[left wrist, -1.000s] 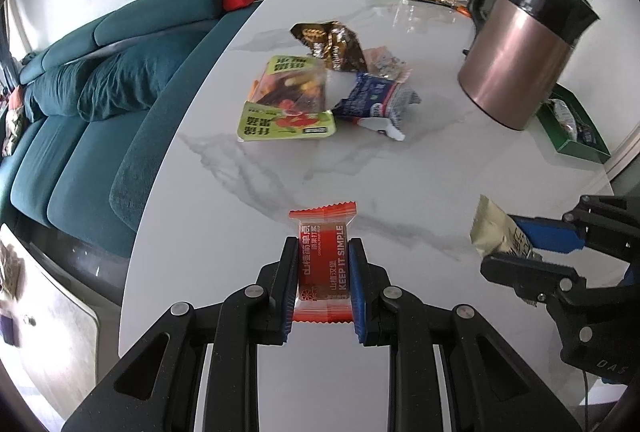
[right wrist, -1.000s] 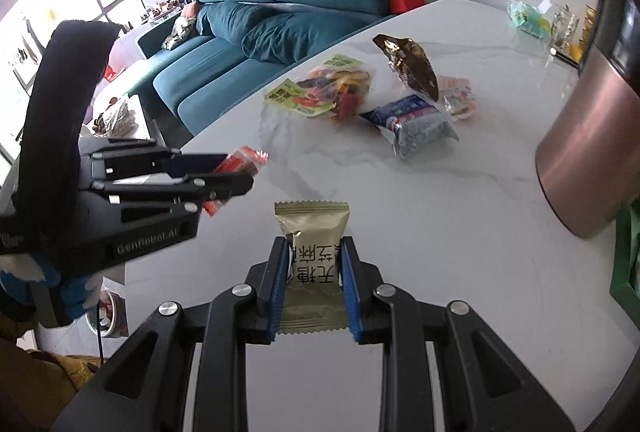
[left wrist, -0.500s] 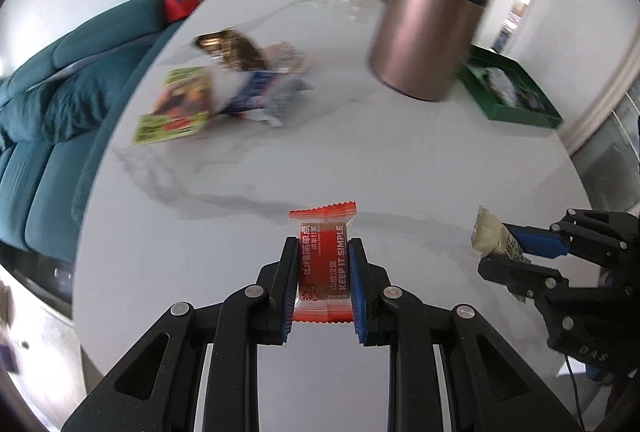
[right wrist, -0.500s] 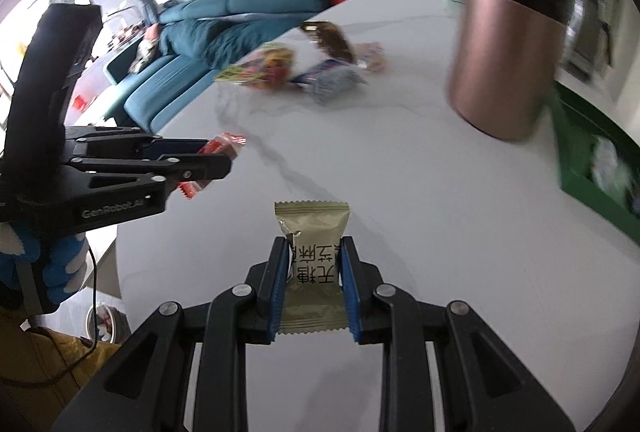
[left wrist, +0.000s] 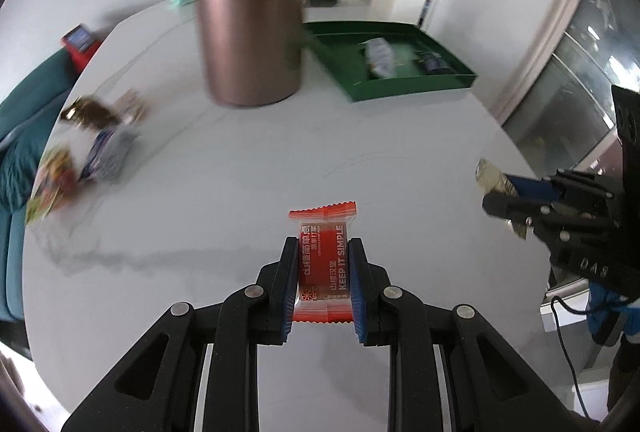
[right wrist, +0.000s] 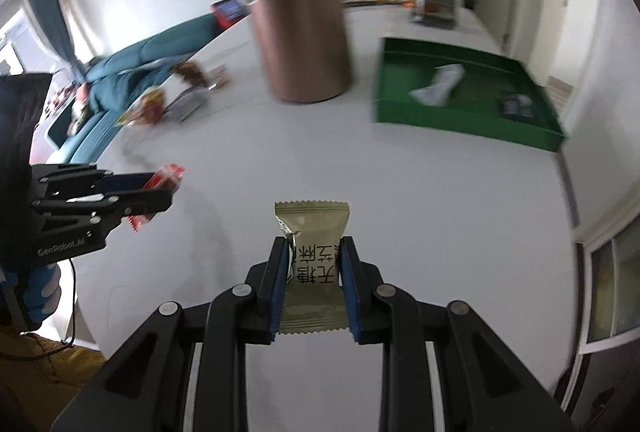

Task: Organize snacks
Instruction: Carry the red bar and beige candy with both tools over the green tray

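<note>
Item 1: red snack packet, clamped across its narrow width between the 2 fingers of the left gripper. Held clear above the white counter. Long axis runs along the fingers, pointing forward and away from the camera; 1 crimped end projects past the fingertips, the other sits back between the blue pads. Printed face up. Grip at mid-body likely keeps the flat packet from swinging in carriage.

Item 2: olive-gold snack packet, pinched the same way by the right gripper, fingers closed on its 2 long edges. Also in the air over the counter. Long axis in line with the fingers, serrated end leading, text face up.

Item 3: green tray, open-topped, on the counter beyond and to the right of both grippers, well apart from them. It contains a pale wrapped snack and a small dark packet. Judged the collecting place, which accounts for both packets being aimed roughly that way.

Item 4: copper-coloured canister with black top, upright, just left of the tray; an obstacle to skirt.

Item 5: loose snack bags, blurred, in a cluster at the counter's far left edge near a teal sofa; judged not yet sorted
</note>
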